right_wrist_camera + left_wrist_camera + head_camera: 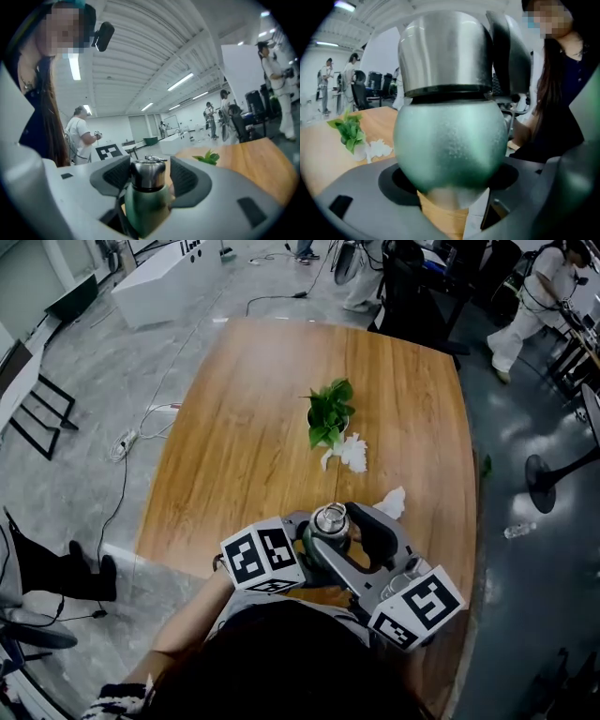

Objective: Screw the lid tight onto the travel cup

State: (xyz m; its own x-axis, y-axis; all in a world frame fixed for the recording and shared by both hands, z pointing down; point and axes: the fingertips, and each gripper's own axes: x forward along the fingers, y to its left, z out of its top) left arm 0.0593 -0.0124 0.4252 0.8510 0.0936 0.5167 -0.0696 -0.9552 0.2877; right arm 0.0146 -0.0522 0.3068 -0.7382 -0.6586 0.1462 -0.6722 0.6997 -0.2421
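The travel cup stands low over the near edge of the table, with a rounded green body (450, 140) and a steel lid (330, 518) on top. My left gripper (314, 545) is shut on the green body, which fills the left gripper view between its grey jaws. My right gripper (147, 177) comes in from the right, its black pads (187, 178) closed against the steel lid (147, 171). Part of one right finger (511, 56) shows beside the lid (443, 51) in the left gripper view. The cup's base is hidden.
A small green plant (330, 413) stands mid-table with crumpled white tissue (353, 454) beside it. Another white scrap (392, 502) lies just past the grippers. The wooden table (244, 427) ends close to my body. Cables lie on the floor at left.
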